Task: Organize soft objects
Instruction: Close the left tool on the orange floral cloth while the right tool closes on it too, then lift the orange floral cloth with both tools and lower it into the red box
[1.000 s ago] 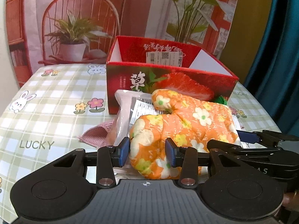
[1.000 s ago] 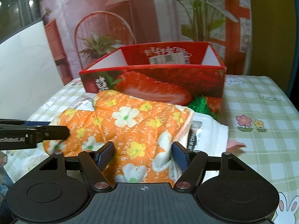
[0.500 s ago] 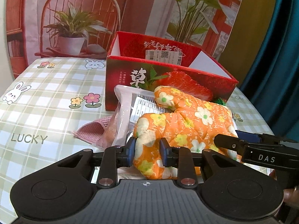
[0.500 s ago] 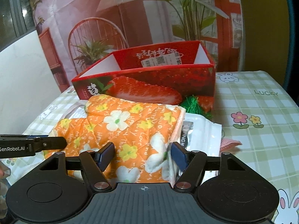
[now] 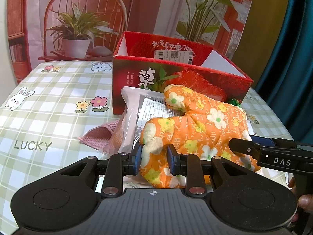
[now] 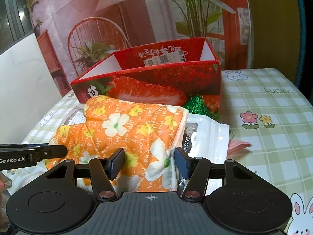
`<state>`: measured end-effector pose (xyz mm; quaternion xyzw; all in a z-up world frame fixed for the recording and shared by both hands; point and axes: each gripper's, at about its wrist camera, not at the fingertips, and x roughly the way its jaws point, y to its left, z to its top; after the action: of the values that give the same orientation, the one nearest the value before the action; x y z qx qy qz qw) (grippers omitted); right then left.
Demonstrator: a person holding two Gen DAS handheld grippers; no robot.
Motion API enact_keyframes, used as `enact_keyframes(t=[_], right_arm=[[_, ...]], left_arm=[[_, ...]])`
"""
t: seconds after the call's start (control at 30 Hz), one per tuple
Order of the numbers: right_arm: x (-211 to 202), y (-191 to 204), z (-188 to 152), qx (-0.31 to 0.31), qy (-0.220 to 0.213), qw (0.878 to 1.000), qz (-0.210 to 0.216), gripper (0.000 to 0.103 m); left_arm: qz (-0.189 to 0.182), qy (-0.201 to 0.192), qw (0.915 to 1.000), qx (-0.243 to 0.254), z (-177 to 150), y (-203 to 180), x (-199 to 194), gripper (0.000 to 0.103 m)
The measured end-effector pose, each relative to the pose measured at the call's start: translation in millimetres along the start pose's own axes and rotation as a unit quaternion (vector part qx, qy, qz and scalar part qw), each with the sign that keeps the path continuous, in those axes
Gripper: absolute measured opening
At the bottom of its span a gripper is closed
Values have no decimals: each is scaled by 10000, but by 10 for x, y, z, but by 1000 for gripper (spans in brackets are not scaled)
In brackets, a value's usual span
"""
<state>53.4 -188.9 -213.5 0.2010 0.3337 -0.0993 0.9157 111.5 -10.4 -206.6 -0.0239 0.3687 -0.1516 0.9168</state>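
An orange floral oven mitt [image 5: 197,129] is lying on a pile of clear plastic packets [image 5: 135,117] near the middle of the desk [image 5: 49,105], just in front of the red strawberry box [image 5: 176,78], which stands open toward the far edge. The left tool [image 5: 154,156] is closed on the mitt's rounded fingertip end, the quilting being visibly pinched between the blue pads. The right tool [image 6: 149,161] is set astride the cuff end with its jaws parted; the right pad lies at the cuff edge, and firm contact cannot be confirmed. The step in hand is judged to be the pick-up of the mitt; next the right tool would need closing, then both ends would be lifted over the box's near wall and released inside. The box's interior is hidden. A pink cloth [image 5: 97,137] and something green [image 6: 197,103] are largely covered by the pile.
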Motion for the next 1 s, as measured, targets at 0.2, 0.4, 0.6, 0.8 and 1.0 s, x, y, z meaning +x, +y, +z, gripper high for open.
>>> enact_keyframes(t=[0.2,0.4,0.6,0.8,1.0], right_arm=[[-7,9,-4,-20,9,9999,122,36],[-114,13,159,-118,-110,9988,471,10],[-264,88,419,-513,-461,9958,597,9],[-341,167,798,-904,-788,9907,642,9],[-195,162,1242,-1215,-1032,9857,542,9]], left_arm=[[-89,-109,9999,68,19,1,-56,19],[-176,-526,9982,212,167,-22,-245,15],[-138,-922,9952,308,379,-63,-364,15],[10,-1377,9889,554,719,-182,-391,15],[122,-1649,9843,610,1164,-272,-216,15]])
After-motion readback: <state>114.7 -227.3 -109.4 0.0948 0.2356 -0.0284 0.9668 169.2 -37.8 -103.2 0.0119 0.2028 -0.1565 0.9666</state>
